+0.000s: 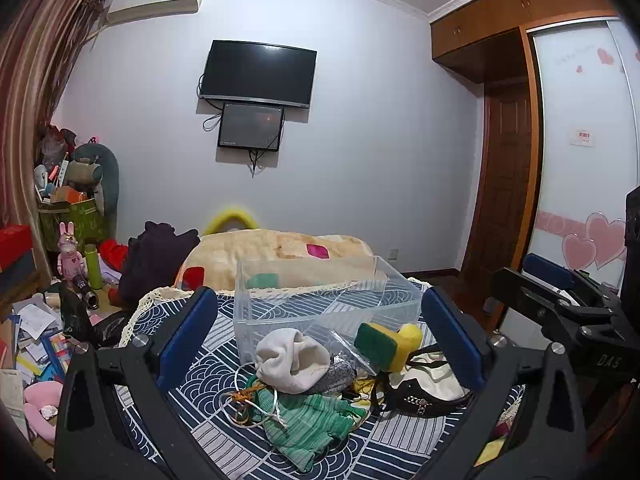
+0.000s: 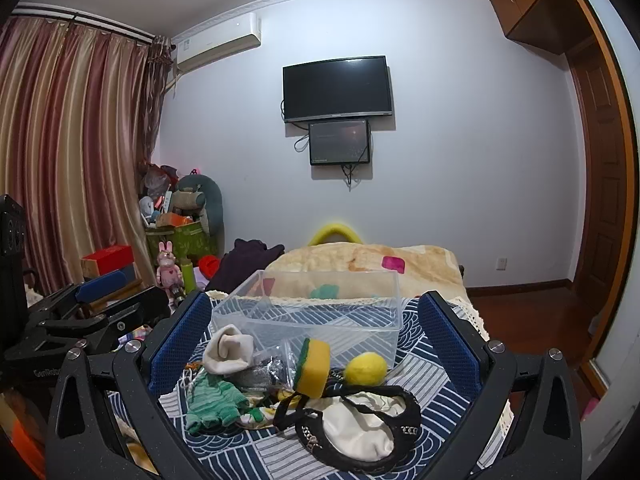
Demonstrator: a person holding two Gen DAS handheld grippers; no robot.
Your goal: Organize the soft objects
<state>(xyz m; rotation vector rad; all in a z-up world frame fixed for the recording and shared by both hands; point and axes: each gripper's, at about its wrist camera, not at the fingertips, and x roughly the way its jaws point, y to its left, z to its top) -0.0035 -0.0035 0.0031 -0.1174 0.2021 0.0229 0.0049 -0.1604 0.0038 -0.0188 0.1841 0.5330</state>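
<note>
A pile of soft things lies on a blue patterned cloth [image 1: 224,344]: a rolled white sock [image 1: 290,360] [image 2: 230,350], a green knit glove [image 1: 308,420] [image 2: 214,400], a yellow-green sponge [image 1: 380,346] [image 2: 314,366], a yellow ball [image 2: 366,368] and a white pouch with black trim [image 2: 360,428] [image 1: 424,388]. A clear plastic bin [image 1: 320,300] [image 2: 316,312] stands just behind them, with nothing in it. My left gripper [image 1: 320,332] is open around the pile. My right gripper [image 2: 314,340] is open around it too. Neither holds anything.
A beige blanket [image 2: 368,268] covers the bed behind the bin. Dark clothes [image 1: 156,256], a pink rabbit toy [image 1: 70,252], boxes and papers clutter the left side. A wooden wardrobe and door stand at the right. The right gripper [image 1: 560,300] shows in the left view.
</note>
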